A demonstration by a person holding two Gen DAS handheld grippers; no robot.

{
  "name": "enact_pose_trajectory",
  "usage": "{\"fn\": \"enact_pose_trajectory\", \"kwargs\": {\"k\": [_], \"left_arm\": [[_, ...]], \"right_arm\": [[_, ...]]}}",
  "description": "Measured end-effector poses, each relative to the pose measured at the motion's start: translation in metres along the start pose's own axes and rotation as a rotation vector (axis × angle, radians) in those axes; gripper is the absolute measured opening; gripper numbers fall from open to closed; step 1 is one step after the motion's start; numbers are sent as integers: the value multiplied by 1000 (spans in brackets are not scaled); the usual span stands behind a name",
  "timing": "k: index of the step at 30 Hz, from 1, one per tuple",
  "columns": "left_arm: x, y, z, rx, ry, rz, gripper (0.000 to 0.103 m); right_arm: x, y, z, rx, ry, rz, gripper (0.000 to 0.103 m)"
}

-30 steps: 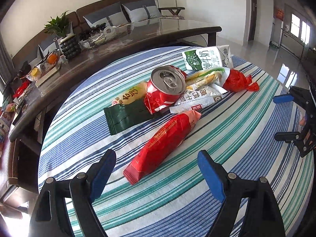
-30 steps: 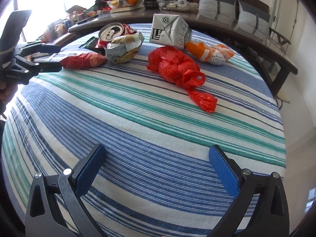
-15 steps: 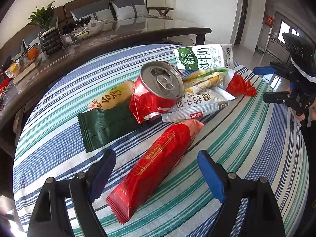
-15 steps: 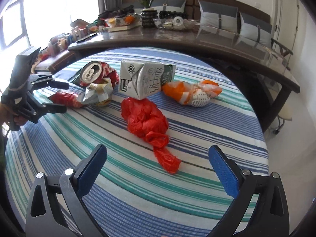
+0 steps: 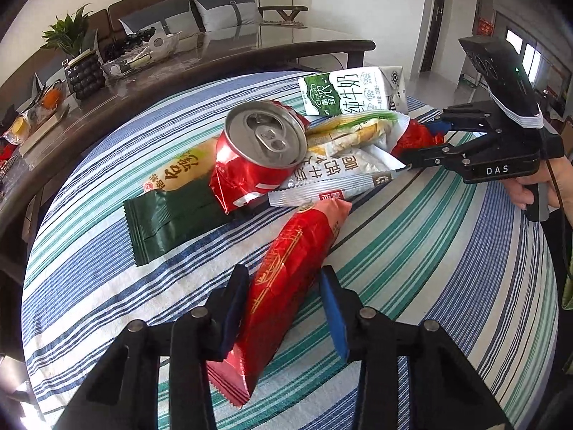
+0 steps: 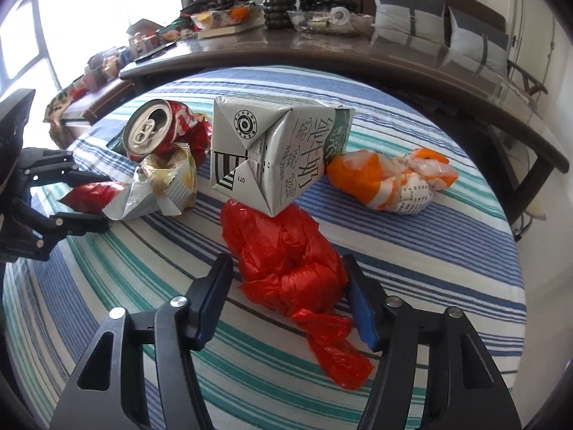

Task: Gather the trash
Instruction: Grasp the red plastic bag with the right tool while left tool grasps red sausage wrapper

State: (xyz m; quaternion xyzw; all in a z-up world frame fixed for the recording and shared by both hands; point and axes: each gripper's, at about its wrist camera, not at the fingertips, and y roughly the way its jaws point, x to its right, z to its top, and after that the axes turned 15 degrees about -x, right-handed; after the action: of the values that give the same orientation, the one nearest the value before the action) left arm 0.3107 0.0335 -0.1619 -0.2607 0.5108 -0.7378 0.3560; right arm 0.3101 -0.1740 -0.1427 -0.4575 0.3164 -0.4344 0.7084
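Observation:
Trash lies in a heap on the striped tablecloth (image 5: 447, 251). My left gripper (image 5: 283, 308) is shut on a long red snack wrapper (image 5: 286, 279), its pads on both sides. Beyond lie a crushed red can (image 5: 261, 154), a green wrapper (image 5: 172, 222), a yellow wrapper (image 5: 179, 172), white sachets (image 5: 333, 179) and a milk carton (image 5: 351, 91). My right gripper (image 6: 290, 297) has closed on a crumpled red plastic bag (image 6: 286, 265). The carton (image 6: 272, 157) and an orange bag (image 6: 390, 179) lie just behind it.
A dark wooden table (image 5: 215, 57) curves behind the trash with a plant pot (image 5: 84, 71), glass bowls and fruit on it. A sofa with grey cushions (image 5: 229, 9) stands at the back wall. The tablecloth's near edge drops off at the right (image 6: 515, 286).
Both grippers moved forward to the trash and closed: the left onto the long red wrapper, the right onto the red plastic bag. Both were wide open before.

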Motion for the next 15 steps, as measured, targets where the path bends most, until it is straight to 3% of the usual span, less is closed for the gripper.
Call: {"fn": "enact_pose_trajectory", "kwargs": {"k": [5,11,15], "left_arm": [[13,-7,-10,-3,-75,6,34],[37,-17,-28,20,-254,-63,32],[59,-20,-41,16,-328,-88,32]], "right_arm": [[6,-16,-19,-1,69,37,52],[26,-31,-61,-47,239,11,52],[24,-42,-79,-68,261,8,53]]}}
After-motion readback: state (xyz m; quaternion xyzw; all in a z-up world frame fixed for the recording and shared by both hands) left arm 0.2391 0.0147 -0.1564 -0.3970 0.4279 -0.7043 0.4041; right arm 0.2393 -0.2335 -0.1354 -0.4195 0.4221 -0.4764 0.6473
